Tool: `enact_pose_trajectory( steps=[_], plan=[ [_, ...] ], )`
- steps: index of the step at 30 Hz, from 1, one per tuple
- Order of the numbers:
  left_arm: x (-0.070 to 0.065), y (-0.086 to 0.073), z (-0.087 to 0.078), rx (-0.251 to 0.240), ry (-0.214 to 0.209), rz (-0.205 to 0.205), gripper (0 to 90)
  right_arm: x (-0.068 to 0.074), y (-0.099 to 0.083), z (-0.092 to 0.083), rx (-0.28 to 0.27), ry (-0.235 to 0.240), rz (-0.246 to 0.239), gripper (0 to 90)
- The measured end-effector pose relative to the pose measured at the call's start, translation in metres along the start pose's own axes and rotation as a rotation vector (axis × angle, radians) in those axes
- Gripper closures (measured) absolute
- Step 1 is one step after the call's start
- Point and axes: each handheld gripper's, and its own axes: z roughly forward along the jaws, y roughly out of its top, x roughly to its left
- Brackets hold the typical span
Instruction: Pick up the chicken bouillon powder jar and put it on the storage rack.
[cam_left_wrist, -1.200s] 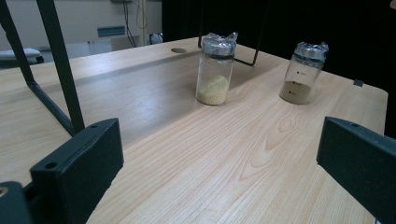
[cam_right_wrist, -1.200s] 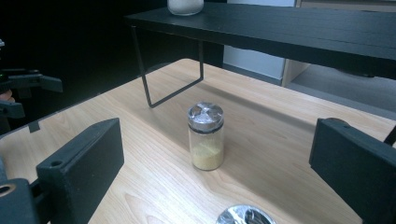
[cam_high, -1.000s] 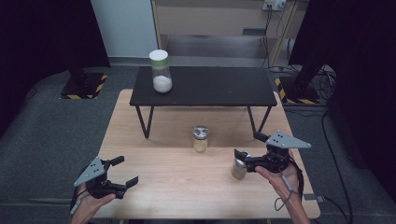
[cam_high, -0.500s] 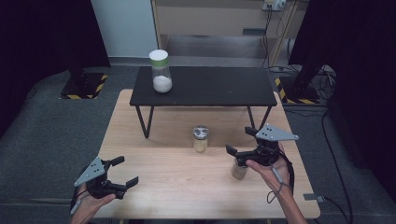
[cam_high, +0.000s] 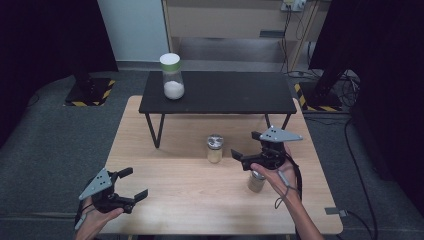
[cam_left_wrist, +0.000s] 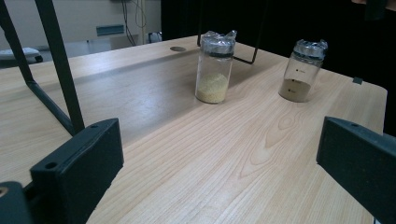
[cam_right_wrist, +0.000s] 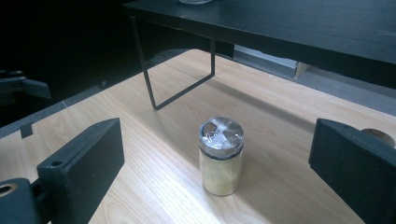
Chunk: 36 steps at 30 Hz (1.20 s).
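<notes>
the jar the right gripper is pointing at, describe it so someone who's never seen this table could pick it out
Start at the black shelf standing on the wooden table. Just in front of its right leg stands a small glass jar with a crinkled clear cover, between the open jaws in the right gripper view. Its yellowish grains set it apart from the browner jar nearby and the tall white-filled jar on the shelf.

A lab: black curtains (cam_high: 45, 35), hazard-striped stand bases (cam_high: 90, 92), cables (cam_high: 350, 145) around a wooden table (cam_high: 170, 180)
</notes>
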Motion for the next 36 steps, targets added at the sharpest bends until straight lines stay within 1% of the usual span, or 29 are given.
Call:
enact_pose_trajectory(
  steps=[6,8,10,11,12,13,17,23,24,30,31,36],
  plan=[
    [0.0,0.0,-0.001,0.001,0.002,0.0,0.0,-0.001,0.002,0.016,0.015,0.003,0.006,4.0],
    [0.0,0.0,0.0,0.002,0.001,0.001,0.0,-0.001,0.003,0.018,0.015,0.0,0.006,4.0],
    [0.0,0.0,0.0,0.003,0.0,0.001,0.0,-0.001,0.004,0.024,0.021,-0.004,0.01,4.1],
    [0.0,0.0,0.0,0.003,-0.001,0.001,0.0,-0.001,0.004,0.024,0.021,-0.004,0.01,4.1],
    [0.0,0.0,0.0,0.004,0.0,0.001,0.0,-0.001,0.005,0.028,0.026,-0.003,0.017,4.0],
    [0.0,0.0,0.0,0.005,-0.001,0.002,0.0,-0.001,0.005,0.028,0.026,-0.003,0.017,4.0],
    [0.0,0.0,0.0,0.008,-0.001,0.004,0.0,-0.001,0.005,0.037,0.035,-0.006,0.023,4.1],
    [0.0,0.001,0.0,0.01,0.0,0.005,0.0,0.002,0.006,0.05,0.046,-0.023,0.021,4.2],
    [0.0,0.001,0.0,0.011,-0.001,0.005,0.0,0.002,0.006,0.052,0.047,-0.023,0.026,4.2],
    [0.0,0.001,0.0,0.014,-0.001,0.01,0.0,0.005,0.006,0.067,0.074,-0.031,0.021,4.5],
    [0.0,0.001,0.0,0.014,-0.001,0.01,0.0,0.005,0.006,0.067,0.074,-0.031,0.021,4.5],
    [0.0,0.001,0.0,0.015,-0.003,0.011,0.0,0.008,0.004,0.078,0.083,-0.041,0.03,4.5]
  ],
)
